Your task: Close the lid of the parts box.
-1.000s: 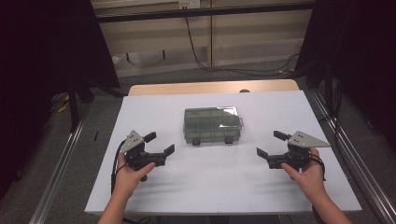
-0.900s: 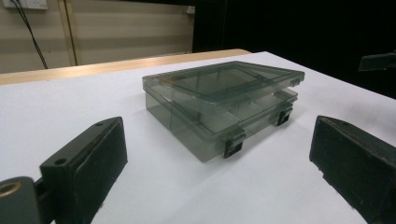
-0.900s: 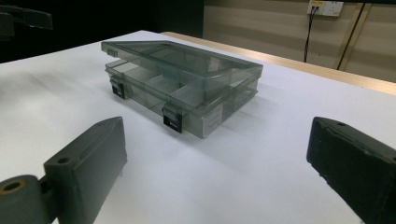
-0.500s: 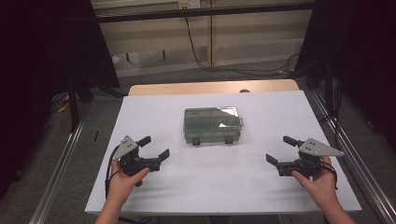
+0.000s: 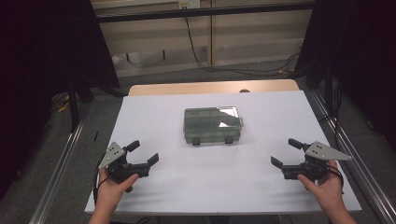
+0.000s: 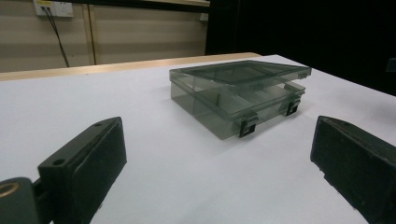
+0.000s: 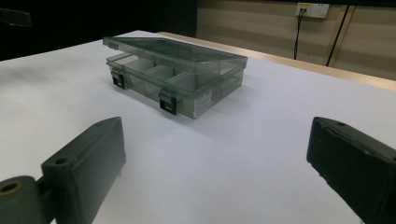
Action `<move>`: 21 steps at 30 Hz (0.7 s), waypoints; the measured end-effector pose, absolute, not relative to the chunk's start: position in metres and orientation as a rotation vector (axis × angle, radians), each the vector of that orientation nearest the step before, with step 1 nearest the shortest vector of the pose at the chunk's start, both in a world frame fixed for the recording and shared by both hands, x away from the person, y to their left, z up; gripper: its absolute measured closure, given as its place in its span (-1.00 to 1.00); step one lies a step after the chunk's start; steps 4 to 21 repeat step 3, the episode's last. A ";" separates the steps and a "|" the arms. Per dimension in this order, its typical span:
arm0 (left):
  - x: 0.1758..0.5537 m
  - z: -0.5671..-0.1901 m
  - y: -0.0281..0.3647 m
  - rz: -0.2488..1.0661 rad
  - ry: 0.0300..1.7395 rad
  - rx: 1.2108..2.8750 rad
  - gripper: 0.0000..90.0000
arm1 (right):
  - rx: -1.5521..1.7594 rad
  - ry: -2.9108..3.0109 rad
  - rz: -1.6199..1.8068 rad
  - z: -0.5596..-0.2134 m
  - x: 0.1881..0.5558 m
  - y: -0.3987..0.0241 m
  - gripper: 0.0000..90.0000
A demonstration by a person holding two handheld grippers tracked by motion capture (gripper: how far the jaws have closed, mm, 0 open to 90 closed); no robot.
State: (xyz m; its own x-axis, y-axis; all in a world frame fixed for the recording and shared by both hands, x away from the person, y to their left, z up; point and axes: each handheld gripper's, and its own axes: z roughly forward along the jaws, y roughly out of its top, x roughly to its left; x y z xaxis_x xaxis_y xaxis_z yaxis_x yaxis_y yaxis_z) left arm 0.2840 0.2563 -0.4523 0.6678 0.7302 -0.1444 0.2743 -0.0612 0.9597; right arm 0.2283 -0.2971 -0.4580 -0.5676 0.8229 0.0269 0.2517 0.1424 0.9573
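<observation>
grippers [image 5: 143, 152] [image 5: 285, 151] wide apart (near table's [image 5: 154, 107] front edge), organizer box [image 5: 212, 125] midway

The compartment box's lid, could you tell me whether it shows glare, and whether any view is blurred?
High view: a bright glare patch sits on the compartment box lid's right part. Left gripper view: box sharp, near jaws soft. Right gripper view: box fairly sharp, the left jaw blurred, the room behind dark.

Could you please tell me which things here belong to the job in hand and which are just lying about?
Job: clear compartment box with two black latches; left gripper and right gripper, both open, apart from it.

Lying about: wall socket; floor cables.
</observation>
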 end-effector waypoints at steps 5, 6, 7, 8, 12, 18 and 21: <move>0.284 -0.452 0.259 0.456 0.826 1.643 -0.92 | 1.028 1.909 1.441 -0.459 0.229 -0.297 -0.91; 0.284 -0.452 0.259 0.456 0.826 1.643 -0.92 | 1.028 1.909 1.441 -0.459 0.229 -0.297 -0.91; 0.284 -0.452 0.259 0.456 0.826 1.643 -0.92 | 1.028 1.909 1.441 -0.459 0.229 -0.297 -0.91; 0.284 -0.452 0.259 0.456 0.826 1.643 -0.92 | 1.028 1.909 1.441 -0.459 0.229 -0.297 -0.91; 0.284 -0.452 0.259 0.456 0.826 1.643 -0.92 | 1.028 1.909 1.441 -0.459 0.229 -0.297 -0.91; 0.284 -0.452 0.259 0.456 0.826 1.643 -0.92 | 1.028 1.909 1.441 -0.459 0.229 -0.297 -0.91; 0.284 -0.452 0.259 0.456 0.826 1.643 -0.92 | 1.028 1.909 1.441 -0.459 0.229 -0.297 -0.91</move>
